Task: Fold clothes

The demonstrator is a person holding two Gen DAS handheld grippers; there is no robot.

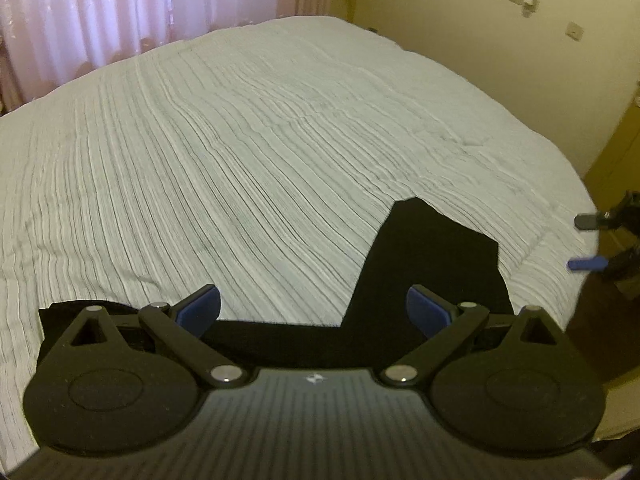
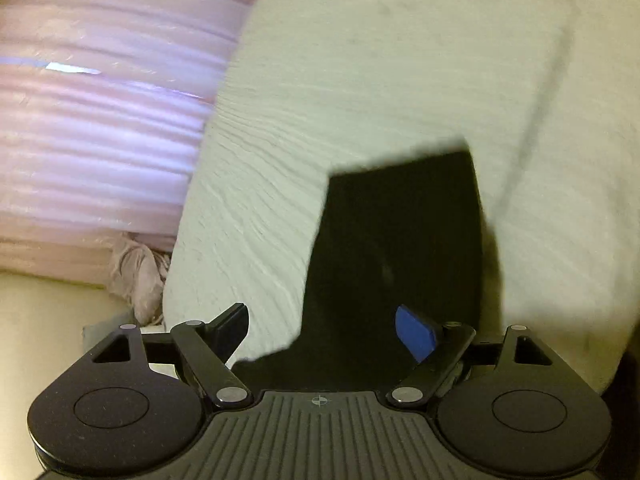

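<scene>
A: Containers first, quick.
B: Only the bed acts as a holder. Pale ribbed cover, and on it 1 black garment. Nothing else lies on the cover that I can see.
A: Garment shape?
B: Flat, dark, no detail readable. In the left wrist view 1 panel runs up toward 1 o'clock, and a low band runs along the near edge toward 9 o'clock, under the tool.
A: Left gripper?
B: Fingers wide apart, blue pads both visible, nothing between them. The garment's band sits right at 6 o'clock below the gap, the tall panel passes behind the pad at 3 o'clock. Whether the pads touch the cloth, cannot tell.
A: Right gripper?
B: Also spread, empty. In its own view the garment fills 12 to 1 o'clock straight ahead, and its blue pad overlaps the black cloth. The finger at 9 o'clock is over the pale cover. View is motion-blurred.
A: Do the 2 tools see each other?
B: Left view shows the right gripper at 3 o'clock at the frame edge, 2 fingers parted, off the bed's edge, apart from the garment.
A: Background?
B: Pink curtain at 11 o'clock, yellowish wall at 1 o'clock.
</scene>
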